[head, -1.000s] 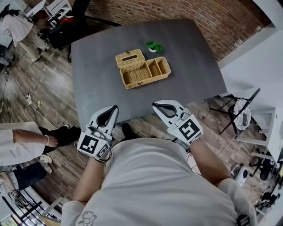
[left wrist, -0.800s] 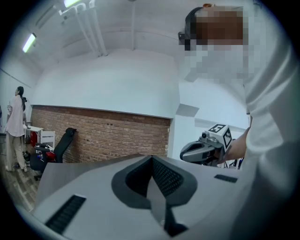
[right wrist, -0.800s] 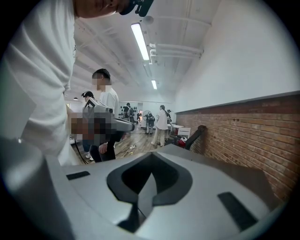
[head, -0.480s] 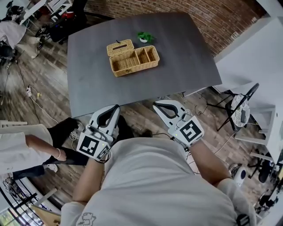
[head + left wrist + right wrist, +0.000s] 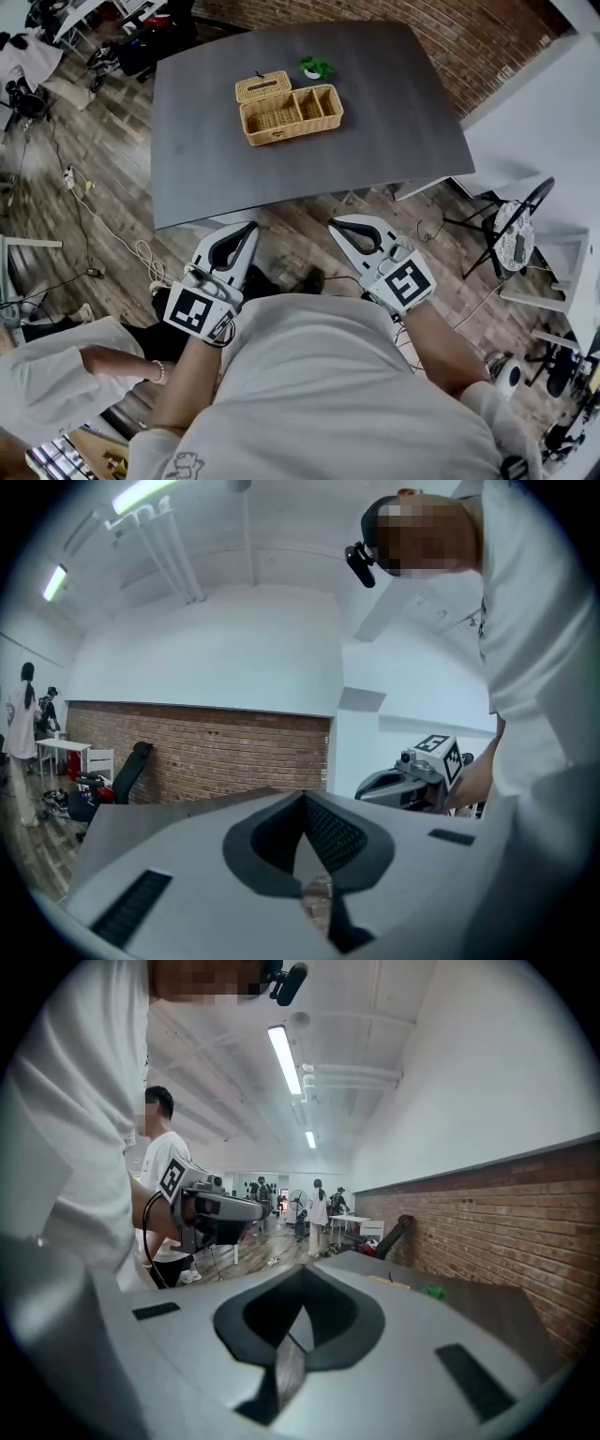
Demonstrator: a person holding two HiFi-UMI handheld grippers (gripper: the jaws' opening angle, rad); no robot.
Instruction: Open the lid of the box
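The wicker box [image 5: 292, 114] sits on the far half of the dark grey table [image 5: 394, 131], its long axis running across the person's front and tilted a little. Its three compartments are bare to the ceiling. The slotted lid [image 5: 262, 86] lies flat on the table behind the box's left end, touching the back rim. By the look of it the lid is already swung open. A small green plant [image 5: 316, 67] stands just beyond the box.

Both tools are held close to the person's body, short of the table's near edge and well apart from the box. The left gripper [image 5: 249, 227] has its jaws pressed together on nothing, and so does the right gripper [image 5: 332, 224]. The box lies straight ahead, roughly between the two. With the lid on the left side, I'd judge the left gripper slightly better placed for it.

Another person's white sleeve [image 5: 56, 375] shows over the wooden floor at lower left.
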